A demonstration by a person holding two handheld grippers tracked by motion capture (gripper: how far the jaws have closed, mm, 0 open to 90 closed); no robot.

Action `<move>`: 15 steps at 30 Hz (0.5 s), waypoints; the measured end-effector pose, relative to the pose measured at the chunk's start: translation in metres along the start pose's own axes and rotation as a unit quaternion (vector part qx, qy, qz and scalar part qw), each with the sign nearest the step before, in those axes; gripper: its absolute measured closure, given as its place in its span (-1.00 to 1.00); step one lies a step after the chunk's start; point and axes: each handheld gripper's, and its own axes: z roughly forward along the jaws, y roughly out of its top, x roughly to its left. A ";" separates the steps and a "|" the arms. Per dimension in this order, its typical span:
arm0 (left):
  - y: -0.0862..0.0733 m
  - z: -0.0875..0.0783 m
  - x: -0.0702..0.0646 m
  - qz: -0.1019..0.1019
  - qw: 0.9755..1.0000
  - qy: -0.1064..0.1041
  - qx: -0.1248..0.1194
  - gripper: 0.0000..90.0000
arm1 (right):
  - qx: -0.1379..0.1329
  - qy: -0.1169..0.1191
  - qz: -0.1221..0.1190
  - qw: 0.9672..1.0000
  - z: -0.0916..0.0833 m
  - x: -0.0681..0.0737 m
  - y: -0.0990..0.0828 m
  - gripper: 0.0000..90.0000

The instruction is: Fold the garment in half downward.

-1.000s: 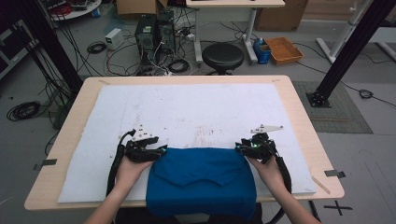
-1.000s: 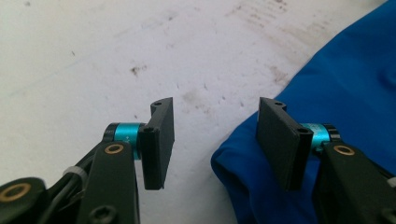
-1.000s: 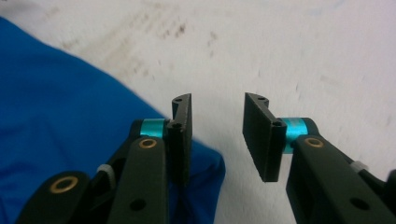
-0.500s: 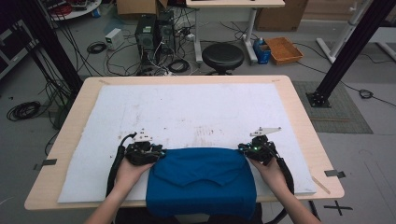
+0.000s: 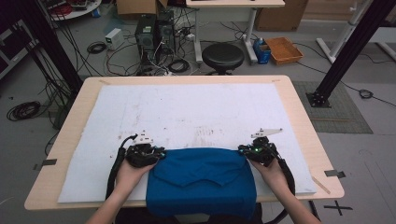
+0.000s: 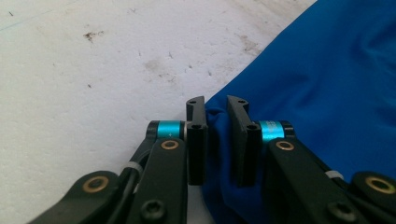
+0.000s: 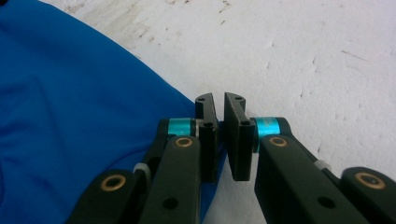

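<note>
a light wooden desk (image 5: 299, 107) seen from above, covered almost wholly by a stained white sheet (image 5: 196, 112). on the near middle of the sheet lies a folded blue cloth (image 5: 201, 182), roughly rectangular, its long axis running left to right. its far edge lies straight across the sheet, and its near edge hangs over the near edge of the desk. a folded flap on top points toward the near side. the far half of the sheet is bare, with open room to the left and right of the cloth too. the left gripper (image 5: 159, 154) sits at the cloth's far left corner, its jaws having just been closing and now clamped on a bunched fold of blue fabric. the right gripper (image 5: 243, 151) sits at the far right corner, jaws drawn nearly together and pinching the cloth's edge.
</note>
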 end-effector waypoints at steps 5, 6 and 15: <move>0.001 -0.001 0.003 0.003 1.000 0.001 -0.009 0.82 | -0.016 0.001 0.001 1.000 -0.004 -0.003 0.003 0.90; 0.002 -0.002 0.004 0.003 1.000 0.003 -0.012 0.82 | -0.017 0.001 0.001 1.000 -0.005 -0.004 0.004 0.91; 0.025 0.002 0.018 0.019 0.999 0.017 -0.022 0.84 | -0.037 -0.021 -0.008 0.999 -0.001 -0.018 0.027 0.96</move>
